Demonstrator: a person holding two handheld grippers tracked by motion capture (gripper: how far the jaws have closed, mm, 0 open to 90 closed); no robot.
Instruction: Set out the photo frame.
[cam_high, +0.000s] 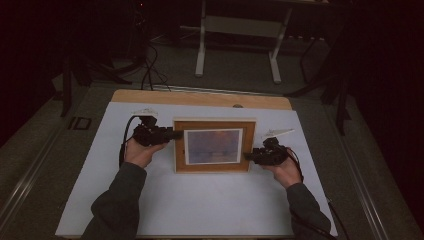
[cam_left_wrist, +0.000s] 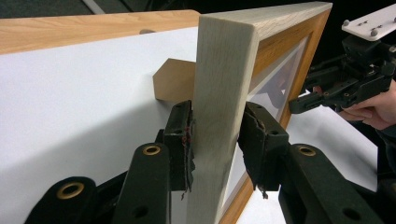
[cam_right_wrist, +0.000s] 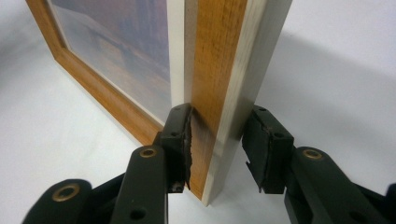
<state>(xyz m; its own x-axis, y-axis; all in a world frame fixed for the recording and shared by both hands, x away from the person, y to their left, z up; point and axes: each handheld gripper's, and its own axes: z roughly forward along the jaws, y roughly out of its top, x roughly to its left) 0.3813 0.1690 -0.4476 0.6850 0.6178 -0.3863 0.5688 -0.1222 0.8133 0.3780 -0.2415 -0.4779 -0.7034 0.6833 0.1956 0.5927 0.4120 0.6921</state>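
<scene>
High view: a wooden picture frame (cam_high: 214, 145) stands on the white table (cam_high: 200, 200). Left tongs (cam_high: 172, 134) clamp its 9 o'clock edge. Right tongs (cam_high: 248, 156) straddle its 3 o'clock edge, 1 pad (cam_right_wrist: 268, 149) apart.

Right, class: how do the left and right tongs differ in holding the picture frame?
Left tongs press both pads on the picture frame; right tongs touch with one pad, the other standing clear. Left tongs grip higher up its side, right tongs lower. Both straddle a side edge.
</scene>
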